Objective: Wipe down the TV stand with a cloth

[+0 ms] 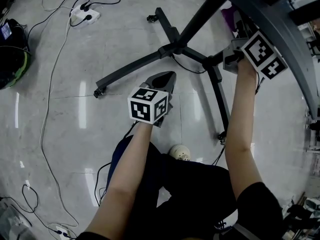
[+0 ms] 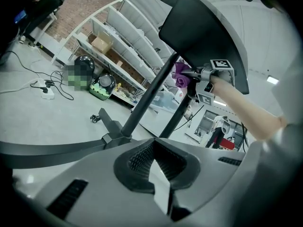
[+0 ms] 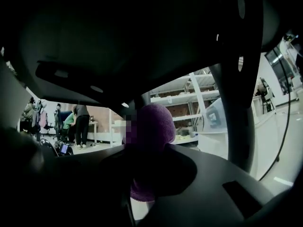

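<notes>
The black TV stand (image 1: 172,46) spreads its caster legs over the pale floor, and its pole (image 2: 147,96) rises to the dark back of the screen (image 2: 204,32). My right gripper (image 1: 236,31) is raised at the upper right against the pole, shut on a purple cloth (image 1: 228,11). In the right gripper view the cloth (image 3: 152,126) bulges out between the jaws, under the dark screen back (image 3: 118,41). My left gripper (image 1: 165,79) hovers over the stand's base with its jaws closed on nothing. The left gripper view shows the right gripper (image 2: 208,74) and the cloth (image 2: 180,74) up at the pole.
A white power strip (image 1: 84,16) with long cables lies on the floor at upper left, and a dark helmet (image 1: 10,54) sits at the left edge. Shelving (image 2: 123,46) lines the far wall. People (image 3: 78,124) stand far off. A white shoe (image 1: 180,152) is beneath me.
</notes>
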Motion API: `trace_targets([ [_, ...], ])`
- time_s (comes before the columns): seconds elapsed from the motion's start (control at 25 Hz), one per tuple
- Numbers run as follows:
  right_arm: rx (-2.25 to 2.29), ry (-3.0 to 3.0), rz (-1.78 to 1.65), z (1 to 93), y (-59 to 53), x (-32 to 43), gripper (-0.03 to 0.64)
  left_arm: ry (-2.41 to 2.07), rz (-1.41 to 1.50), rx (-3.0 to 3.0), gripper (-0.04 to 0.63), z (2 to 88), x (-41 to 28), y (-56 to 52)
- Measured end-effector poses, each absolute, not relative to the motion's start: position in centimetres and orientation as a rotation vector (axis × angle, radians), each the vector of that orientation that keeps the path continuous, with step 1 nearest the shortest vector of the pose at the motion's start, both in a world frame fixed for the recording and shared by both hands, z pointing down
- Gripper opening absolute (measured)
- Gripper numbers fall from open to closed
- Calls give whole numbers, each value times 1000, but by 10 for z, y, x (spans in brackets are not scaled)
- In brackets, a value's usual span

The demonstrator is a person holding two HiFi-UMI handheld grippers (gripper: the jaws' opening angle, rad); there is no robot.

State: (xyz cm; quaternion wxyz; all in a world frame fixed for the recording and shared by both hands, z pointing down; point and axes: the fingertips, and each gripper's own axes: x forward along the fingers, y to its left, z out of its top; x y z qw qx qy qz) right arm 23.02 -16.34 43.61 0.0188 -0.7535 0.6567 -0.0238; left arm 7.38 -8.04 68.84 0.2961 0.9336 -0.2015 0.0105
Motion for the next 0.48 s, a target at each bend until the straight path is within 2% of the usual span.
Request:
trace_targets([
  [0.48,-2330,2042,-225,478,-195,228,89,-564,57,2488,6,694,69,-88],
])
